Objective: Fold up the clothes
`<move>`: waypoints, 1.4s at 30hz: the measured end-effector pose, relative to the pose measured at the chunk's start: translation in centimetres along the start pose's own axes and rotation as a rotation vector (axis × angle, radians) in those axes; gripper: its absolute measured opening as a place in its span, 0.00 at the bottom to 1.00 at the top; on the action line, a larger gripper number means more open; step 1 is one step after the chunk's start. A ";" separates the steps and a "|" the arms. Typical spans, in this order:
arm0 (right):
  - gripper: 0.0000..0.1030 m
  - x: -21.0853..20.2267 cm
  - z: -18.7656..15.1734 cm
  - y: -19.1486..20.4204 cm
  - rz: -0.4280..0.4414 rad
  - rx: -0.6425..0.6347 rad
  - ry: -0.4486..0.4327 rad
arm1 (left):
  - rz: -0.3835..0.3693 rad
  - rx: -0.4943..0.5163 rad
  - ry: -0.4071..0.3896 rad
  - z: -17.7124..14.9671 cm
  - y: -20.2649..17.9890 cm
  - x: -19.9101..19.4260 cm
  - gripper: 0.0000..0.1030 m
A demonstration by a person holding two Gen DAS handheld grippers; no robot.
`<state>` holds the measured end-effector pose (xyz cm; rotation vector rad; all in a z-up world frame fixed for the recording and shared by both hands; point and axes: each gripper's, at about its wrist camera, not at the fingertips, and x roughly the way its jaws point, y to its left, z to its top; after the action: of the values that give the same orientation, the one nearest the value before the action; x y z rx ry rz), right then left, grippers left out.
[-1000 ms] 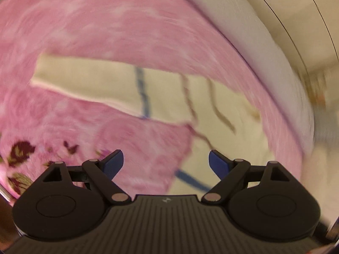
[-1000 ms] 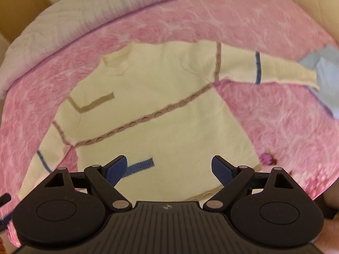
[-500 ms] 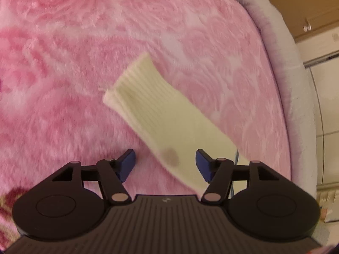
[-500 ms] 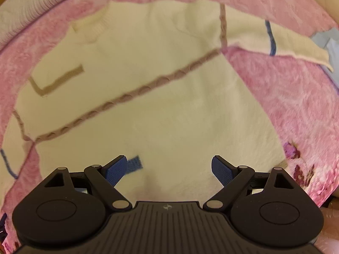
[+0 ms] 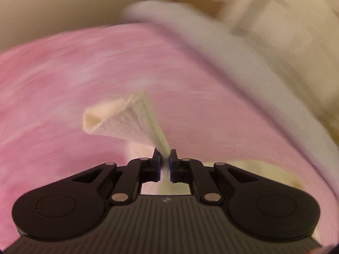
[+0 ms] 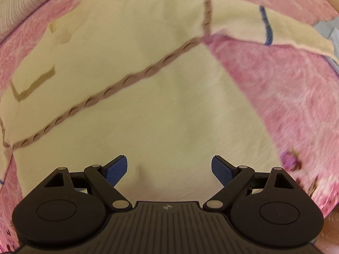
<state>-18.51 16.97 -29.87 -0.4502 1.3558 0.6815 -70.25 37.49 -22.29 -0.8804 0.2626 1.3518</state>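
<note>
Pinching sleeve cuff in left gripper, cuff pointing away, right gripper spread above sweater

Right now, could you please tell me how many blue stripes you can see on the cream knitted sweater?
2. One blue stripe crosses the outstretched sleeve at upper right; a sliver of another blue stripe shows at the far left edge. More may be hidden beneath the right hand-held gripper.
</note>
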 end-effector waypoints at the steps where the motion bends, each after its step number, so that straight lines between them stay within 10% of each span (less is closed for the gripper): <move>1: 0.86 -0.1 0.5 -0.8 0.000 0.007 -0.003 | -0.078 0.070 -0.007 0.2 -3.4 -0.3 0.04; 6: 0.86 -0.8 3.2 -5.1 0.004 0.033 -0.038 | -0.429 0.181 0.119 -4.5 -17.2 1.3 0.05; 9: 0.86 -1.3 4.8 -7.2 0.008 0.035 -0.065 | -0.550 0.208 0.299 -9.7 -23.7 4.2 0.25; 14: 0.86 -1.1 6.9 -10.2 0.084 0.055 -0.092 | -0.460 0.149 0.469 -14.9 -24.2 5.8 0.28; 21: 0.65 1.6 7.8 -6.8 0.442 0.044 -0.047 | -0.150 0.118 0.479 -13.8 -16.5 1.8 0.34; 26: 0.52 5.2 8.2 -1.3 0.644 0.040 0.015 | -0.082 0.122 0.449 -12.1 -14.3 0.5 0.36; 32: 0.43 10.5 8.8 1.9 0.652 0.162 0.063 | -0.092 0.085 0.459 -11.6 -13.3 2.4 0.36; 34: 0.27 11.0 8.8 2.7 0.635 0.170 0.045 | -0.094 0.084 0.465 -11.6 -13.3 3.1 0.36; 36: 0.12 10.6 9.0 3.3 0.628 0.118 0.002 | -0.094 0.086 0.469 -11.4 -13.1 3.6 0.36; 42: 0.11 4.3 11.8 2.8 0.619 -0.016 -0.281 | -0.128 0.129 0.465 -9.8 -14.0 5.0 0.36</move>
<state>-11.45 27.61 -31.78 0.0698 1.2183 1.2139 -53.10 35.02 -26.39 -1.0763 0.6345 0.9870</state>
